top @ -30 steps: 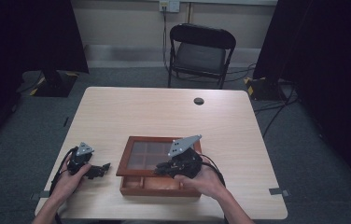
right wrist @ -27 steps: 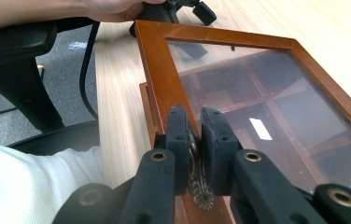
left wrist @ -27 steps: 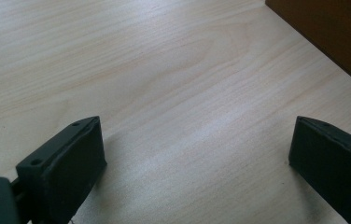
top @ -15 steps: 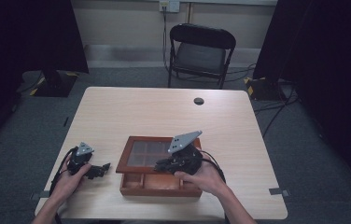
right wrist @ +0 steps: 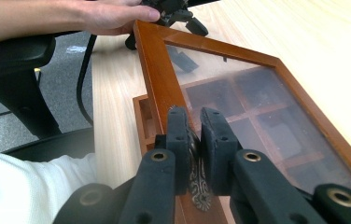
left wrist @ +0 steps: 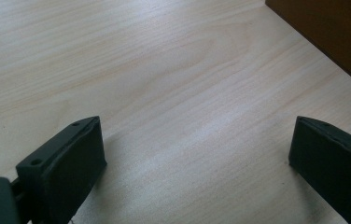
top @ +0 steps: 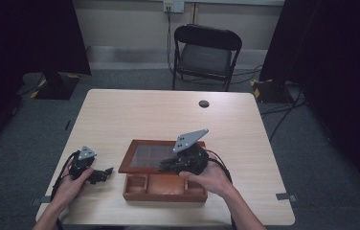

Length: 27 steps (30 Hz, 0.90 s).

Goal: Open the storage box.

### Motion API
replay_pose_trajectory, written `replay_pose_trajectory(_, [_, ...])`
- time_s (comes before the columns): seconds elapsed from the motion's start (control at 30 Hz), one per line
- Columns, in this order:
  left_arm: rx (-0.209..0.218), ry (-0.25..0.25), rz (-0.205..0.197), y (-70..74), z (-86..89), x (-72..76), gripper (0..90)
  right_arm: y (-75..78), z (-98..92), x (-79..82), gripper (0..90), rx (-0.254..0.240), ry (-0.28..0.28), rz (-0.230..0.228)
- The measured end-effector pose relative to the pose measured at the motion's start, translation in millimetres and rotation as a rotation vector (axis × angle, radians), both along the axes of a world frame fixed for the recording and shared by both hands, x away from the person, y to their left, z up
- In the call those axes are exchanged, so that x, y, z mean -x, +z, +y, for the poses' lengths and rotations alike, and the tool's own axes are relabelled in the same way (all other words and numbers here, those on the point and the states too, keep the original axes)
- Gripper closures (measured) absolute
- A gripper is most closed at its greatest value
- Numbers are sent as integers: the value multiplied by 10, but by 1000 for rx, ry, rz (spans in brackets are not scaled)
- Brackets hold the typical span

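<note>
A brown wooden box (top: 163, 195) with several compartments sits near the table's front edge. Its glass-paned lid (top: 142, 159) is tilted up at the front, hinged at the far side. My right gripper (top: 167, 166) is shut on the lid's front frame; in the right gripper view its pads (right wrist: 194, 126) pinch the wooden frame (right wrist: 157, 70) at a small metal clasp (right wrist: 197, 189). My left gripper (top: 102, 175) rests on the table left of the box, jaws open (left wrist: 197, 144) with bare tabletop between them. The box's corner (left wrist: 337, 32) shows at the upper right of the left gripper view.
A small dark round object (top: 204, 103) lies on the far part of the light wooden table (top: 168, 120). A black folding chair (top: 206, 52) stands behind the table. Cables trail over the grey floor at the right.
My right gripper has risen slightly with the lid's front edge, tilting the lid a bit more. The left hand and its gripper have stayed put.
</note>
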State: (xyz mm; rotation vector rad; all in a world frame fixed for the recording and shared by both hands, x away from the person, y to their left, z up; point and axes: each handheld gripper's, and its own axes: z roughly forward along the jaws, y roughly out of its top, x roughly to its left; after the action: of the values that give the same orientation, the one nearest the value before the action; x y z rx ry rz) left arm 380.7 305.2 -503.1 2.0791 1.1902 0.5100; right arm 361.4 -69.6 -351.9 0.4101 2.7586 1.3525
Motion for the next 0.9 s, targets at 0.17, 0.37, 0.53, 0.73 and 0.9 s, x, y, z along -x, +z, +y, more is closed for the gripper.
replay_pose_trajectory(0.17, [0, 0, -1, 0, 0, -1, 28, 47, -1, -30, 826, -2, -3, 0])
replay_pose_trajectory(0.37, [2, 0, 1, 0, -1, 0, 28, 83, 5, -51, 827, 5, 0, -6])
replay_pose_trajectory(0.53, [4, 1, 3, -1, -2, 1, 28, 114, 7, -68, 828, 7, 0, -12])
replay_pose_trajectory(0.73, [6, 2, 3, -2, -4, 2, 28, 130, 3, -79, 828, 3, -2, -12])
replay_pose_trajectory(0.9, [-1, -3, 4, 1, 1, 0, 28, 134, -5, -85, 829, 0, -2, -11])
